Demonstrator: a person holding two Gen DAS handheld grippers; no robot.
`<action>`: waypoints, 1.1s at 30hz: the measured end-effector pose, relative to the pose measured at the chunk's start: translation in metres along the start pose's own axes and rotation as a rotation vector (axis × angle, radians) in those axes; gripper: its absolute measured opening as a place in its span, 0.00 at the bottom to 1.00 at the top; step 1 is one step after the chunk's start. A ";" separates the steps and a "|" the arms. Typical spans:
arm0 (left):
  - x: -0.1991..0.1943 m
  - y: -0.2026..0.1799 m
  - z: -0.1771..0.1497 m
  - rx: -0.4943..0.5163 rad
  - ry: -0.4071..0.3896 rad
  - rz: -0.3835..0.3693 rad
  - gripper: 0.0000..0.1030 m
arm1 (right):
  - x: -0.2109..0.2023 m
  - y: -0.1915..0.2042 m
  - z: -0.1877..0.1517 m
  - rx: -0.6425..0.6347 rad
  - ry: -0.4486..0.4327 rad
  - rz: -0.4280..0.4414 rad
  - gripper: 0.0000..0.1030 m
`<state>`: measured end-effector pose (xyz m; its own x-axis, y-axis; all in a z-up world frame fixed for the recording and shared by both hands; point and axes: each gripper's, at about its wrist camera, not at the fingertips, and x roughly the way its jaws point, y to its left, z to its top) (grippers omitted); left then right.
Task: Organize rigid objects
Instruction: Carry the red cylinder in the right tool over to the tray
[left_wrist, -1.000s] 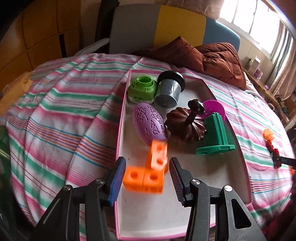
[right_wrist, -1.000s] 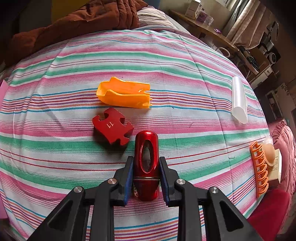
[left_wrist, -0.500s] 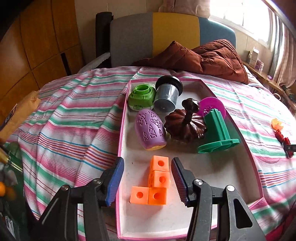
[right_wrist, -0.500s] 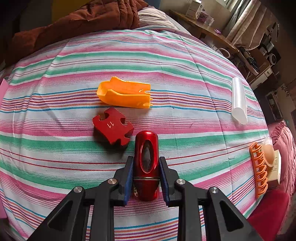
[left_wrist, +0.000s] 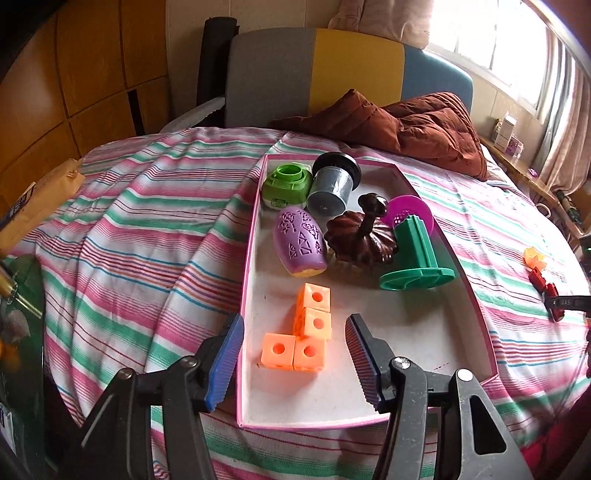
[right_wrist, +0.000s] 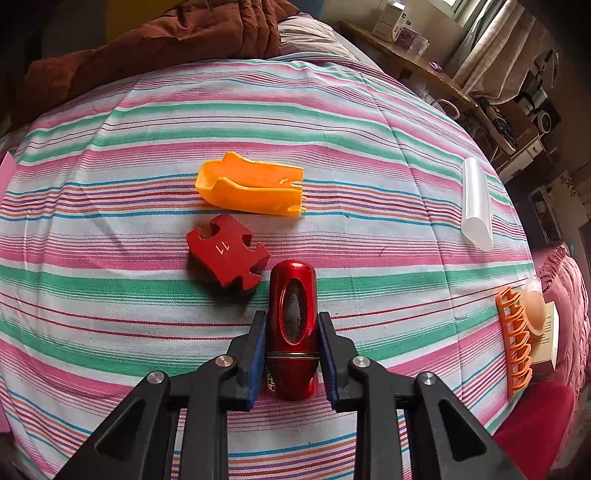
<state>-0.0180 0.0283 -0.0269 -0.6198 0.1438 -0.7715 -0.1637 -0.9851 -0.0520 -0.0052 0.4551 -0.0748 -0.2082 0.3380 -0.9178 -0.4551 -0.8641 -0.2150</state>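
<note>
Left wrist view: my left gripper (left_wrist: 293, 354) is hanging released, jaws just widening, over the orange cube block (left_wrist: 299, 339) lying in the pink-rimmed tray (left_wrist: 248, 258) with 6 other pieces.

Right wrist view: my right gripper (right_wrist: 291, 349) is clenching the red cylinder (right_wrist: 292, 332) on the bedspread (right_wrist: 110, 302); the red puzzle piece (right_wrist: 227, 254) and orange scoop (right_wrist: 251, 188) are waiting outside.

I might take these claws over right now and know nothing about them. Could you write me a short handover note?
Left claw: open, empty; its jaws have just been opening above the orange cube block, which lies loose in the pink-rimmed tray.
Right claw: shut on the red metal cylinder, low over the striped cloth.
Done: the tray also holds the green holder, grey cup, purple oval, brown pumpkin and green spool.
Left: carry over the cylinder, then probably the red puzzle piece, orange scoop and clear tube.
</note>
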 end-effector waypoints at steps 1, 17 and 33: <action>-0.001 0.000 -0.001 -0.002 -0.002 0.001 0.56 | 0.000 0.000 0.000 0.001 0.000 0.001 0.26; -0.008 0.005 -0.006 -0.008 -0.010 -0.017 0.56 | -0.012 0.025 -0.007 -0.074 0.002 0.268 0.26; -0.014 0.009 -0.011 -0.010 -0.021 -0.024 0.56 | -0.041 0.094 -0.034 -0.148 -0.018 0.365 0.26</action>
<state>-0.0022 0.0164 -0.0241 -0.6315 0.1693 -0.7567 -0.1711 -0.9823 -0.0770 -0.0102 0.3472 -0.0692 -0.3488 0.0034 -0.9372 -0.2188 -0.9727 0.0779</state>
